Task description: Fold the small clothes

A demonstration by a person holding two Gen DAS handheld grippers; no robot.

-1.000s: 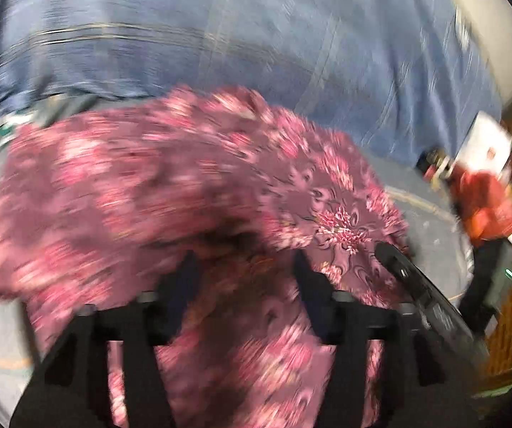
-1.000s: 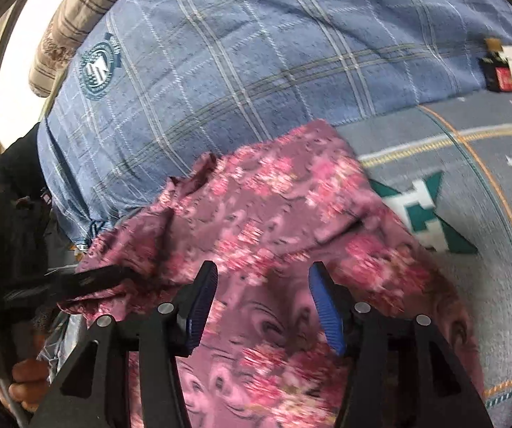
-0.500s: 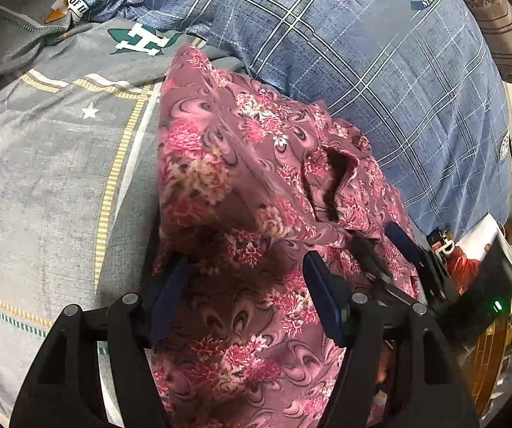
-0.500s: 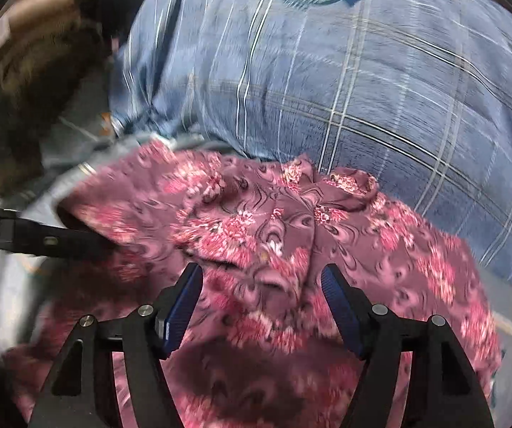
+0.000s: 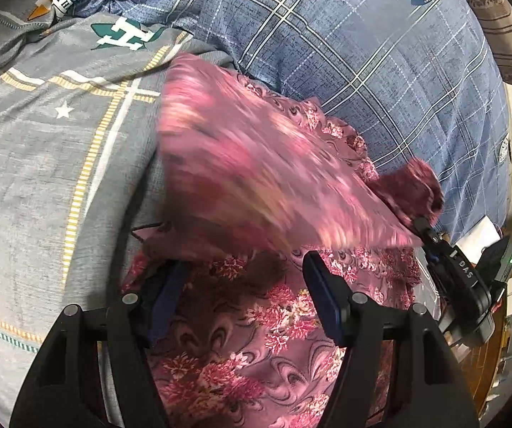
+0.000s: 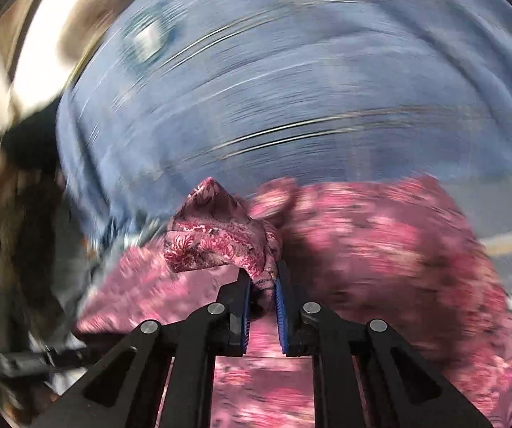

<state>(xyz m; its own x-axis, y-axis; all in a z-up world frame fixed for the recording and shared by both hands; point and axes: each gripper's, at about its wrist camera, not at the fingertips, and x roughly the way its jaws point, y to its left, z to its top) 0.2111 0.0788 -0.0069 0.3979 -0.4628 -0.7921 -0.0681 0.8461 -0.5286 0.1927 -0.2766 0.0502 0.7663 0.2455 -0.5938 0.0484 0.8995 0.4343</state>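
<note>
A purple-pink floral garment [image 5: 273, 321] lies on the bed. My left gripper [image 5: 245, 285] hovers low over its near part, open, with cloth under and between the fingers but not pinched. My right gripper [image 6: 261, 285] has its jaws closing, and the blue pads press on a bunched edge of the garment [image 6: 220, 239]. In the left wrist view the right gripper [image 5: 421, 230] holds that edge at the right, and a blurred flap [image 5: 256, 178] stretches from it across the garment.
A blue plaid quilt [image 5: 363, 53] rises behind the garment. Grey bedding with yellow stripes and a green letter [image 5: 41, 160] spreads to the left. A brown striped pillow [image 5: 498, 18] lies far right, and a white packet [image 5: 480, 232] sits at the bed's right edge.
The right gripper went from open above the cloth to shut on a bunched edge and swung fast. A flap of the garment has lifted. The left gripper settled lower over the garment.
</note>
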